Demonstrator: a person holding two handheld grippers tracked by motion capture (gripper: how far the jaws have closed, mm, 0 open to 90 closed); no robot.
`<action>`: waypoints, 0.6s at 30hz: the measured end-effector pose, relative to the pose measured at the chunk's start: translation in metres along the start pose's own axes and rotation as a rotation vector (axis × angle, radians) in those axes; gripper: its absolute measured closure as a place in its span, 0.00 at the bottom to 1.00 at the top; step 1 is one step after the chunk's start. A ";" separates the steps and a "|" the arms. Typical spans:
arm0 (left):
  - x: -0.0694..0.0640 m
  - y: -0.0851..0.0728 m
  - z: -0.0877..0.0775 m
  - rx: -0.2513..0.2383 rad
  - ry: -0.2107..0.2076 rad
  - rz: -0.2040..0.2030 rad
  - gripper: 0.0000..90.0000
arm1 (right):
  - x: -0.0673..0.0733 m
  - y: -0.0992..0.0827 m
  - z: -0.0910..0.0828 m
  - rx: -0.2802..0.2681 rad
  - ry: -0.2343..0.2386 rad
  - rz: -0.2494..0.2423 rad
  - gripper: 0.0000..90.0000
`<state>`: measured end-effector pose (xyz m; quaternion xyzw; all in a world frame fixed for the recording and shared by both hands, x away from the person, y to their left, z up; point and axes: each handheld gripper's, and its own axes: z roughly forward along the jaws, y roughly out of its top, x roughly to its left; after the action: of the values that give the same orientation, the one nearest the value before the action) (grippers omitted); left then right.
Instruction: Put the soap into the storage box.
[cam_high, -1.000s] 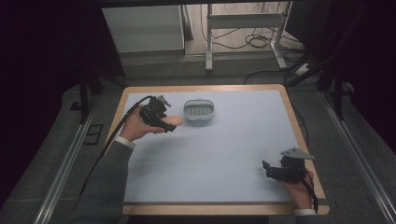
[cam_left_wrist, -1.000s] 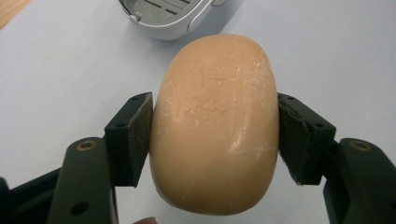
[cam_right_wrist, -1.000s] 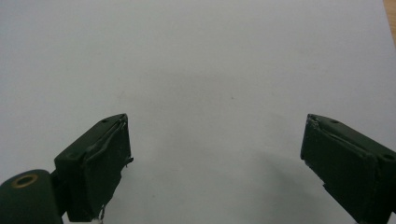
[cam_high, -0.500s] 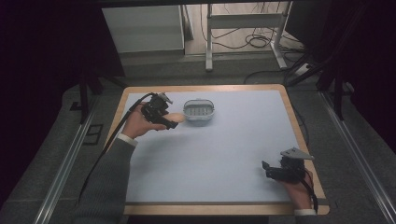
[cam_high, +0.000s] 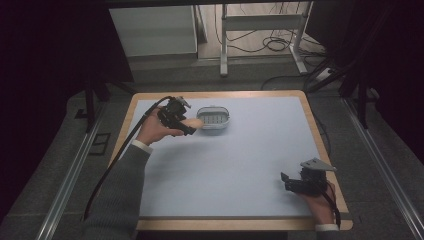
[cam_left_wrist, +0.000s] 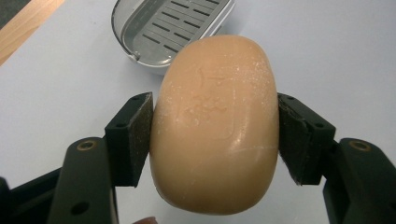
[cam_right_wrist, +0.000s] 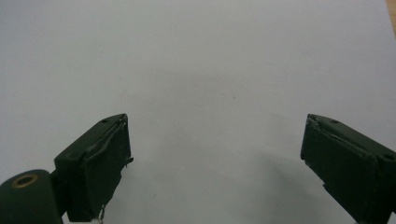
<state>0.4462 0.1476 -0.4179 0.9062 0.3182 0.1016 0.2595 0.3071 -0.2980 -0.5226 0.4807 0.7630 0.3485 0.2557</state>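
One container stands on the worktop (cam_high: 240, 165): a grey oval soap dish (cam_high: 214, 119) toward twelve o'clock of the pale surface in the high view, with a slotted drain tray inside it and nothing lying on that tray; in the left gripper view the dish (cam_left_wrist: 168, 28) sits at about eleven o'clock, just beyond the soap, its slots all bare. The bar of soap (cam_left_wrist: 215, 123), peach-coloured and rounded with a stamped mark on its face, is not in the dish; it is clamped between the two black pads of the left gripper (cam_left_wrist: 215, 135), one pad pressed against each long side, and held above the worktop. In the high view the left gripper (cam_high: 192, 127) sits at nine o'clock of the dish with the soap (cam_high: 194, 122) at its tip, right beside the dish's near rim; the left hand (cam_high: 155, 131) wraps the gripper body, forearm running down to seven o'clock, cable trailing behind. The right gripper (cam_high: 285, 181) rests low at the worktop's five o'clock corner, pointing toward nine o'clock; its jaws stand wide apart over bare surface in the right gripper view (cam_right_wrist: 215, 154), holding nothing.
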 end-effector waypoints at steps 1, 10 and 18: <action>0.000 0.001 0.001 0.002 -0.002 -0.002 0.38 | 0.000 0.000 0.000 0.000 0.000 -0.001 0.09; 0.007 0.009 0.010 0.021 0.002 -0.002 0.38 | -0.001 0.000 0.000 -0.001 0.000 0.004 0.09; 0.012 0.017 0.019 0.023 -0.011 -0.002 0.38 | -0.002 -0.001 0.000 0.000 -0.003 0.005 0.09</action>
<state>0.4707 0.1363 -0.4246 0.9094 0.3188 0.0928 0.2506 0.3076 -0.3000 -0.5232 0.4830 0.7613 0.3486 0.2560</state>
